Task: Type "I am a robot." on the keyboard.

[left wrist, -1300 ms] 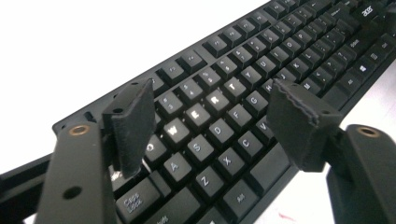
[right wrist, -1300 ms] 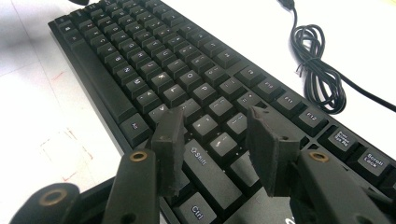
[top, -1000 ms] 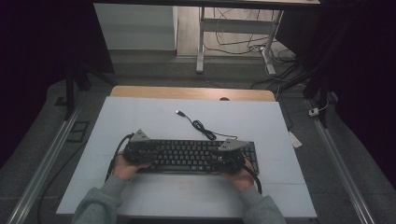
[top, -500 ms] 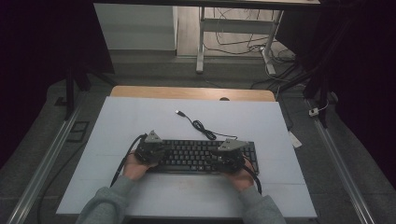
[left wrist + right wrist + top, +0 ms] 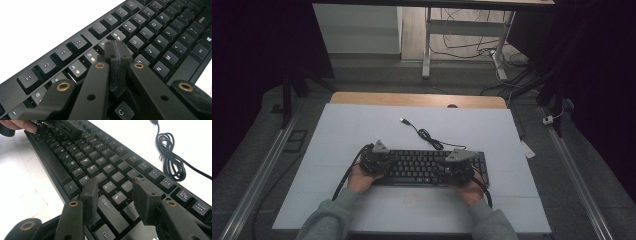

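Keyboard (image 5: 160, 47) under left gripper (image 5: 117, 53) (jaws together)

The left tool (image 5: 376, 159) now sits further in over the keyboard (image 5: 427, 167), off its left end and above the keys there, a little lower than a second ago. Its jaws have just been closing and now meet, pads pressed together with nothing between them.

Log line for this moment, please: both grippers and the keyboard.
left gripper: shut, tips over keys | right gripper: open, above Shift key | black wired keyboard: flat on white table | cable: coiled
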Demonstrator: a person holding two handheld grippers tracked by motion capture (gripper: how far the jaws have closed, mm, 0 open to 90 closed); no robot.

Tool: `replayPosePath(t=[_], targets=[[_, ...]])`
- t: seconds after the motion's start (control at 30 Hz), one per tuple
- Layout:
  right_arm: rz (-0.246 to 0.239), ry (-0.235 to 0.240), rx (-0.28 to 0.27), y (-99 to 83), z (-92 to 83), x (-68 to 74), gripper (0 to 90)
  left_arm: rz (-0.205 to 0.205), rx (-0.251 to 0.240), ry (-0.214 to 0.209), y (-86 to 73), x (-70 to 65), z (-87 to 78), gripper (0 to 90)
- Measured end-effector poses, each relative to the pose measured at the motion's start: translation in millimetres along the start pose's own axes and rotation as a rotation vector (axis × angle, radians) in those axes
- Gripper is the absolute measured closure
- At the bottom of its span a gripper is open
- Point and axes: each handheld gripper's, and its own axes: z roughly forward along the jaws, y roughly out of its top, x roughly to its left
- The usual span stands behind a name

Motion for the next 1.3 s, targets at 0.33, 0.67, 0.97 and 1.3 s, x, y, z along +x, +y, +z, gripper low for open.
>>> replayPosePath(t=[0.33, 0.67, 0.97, 1.3], targets=[[-0.001, -0.002, 0.001, 0.2, -0.2, 0.4, 56.4, -0.004, -0.039, 0.0, 1.9, -0.5, -7.5, 88.3], [0.002, -0.009, -0.003, 0.0, -1.8, -1.4, 56.1, -0.033, -0.097, -0.03, 0.0, 4.6, -34.7, 54.2], [0.001, -0.008, 0.002, -0.4, -0.7, -1.6, 55.6, -0.027, -0.073, -0.008, -10.9, 5.7, -53.9, 34.7], [0.006, -0.006, -0.002, -0.4, -2.1, -3.1, 55.6, -0.046, -0.066, -0.005, -23.2, 8.8, -65.6, 30.3]])
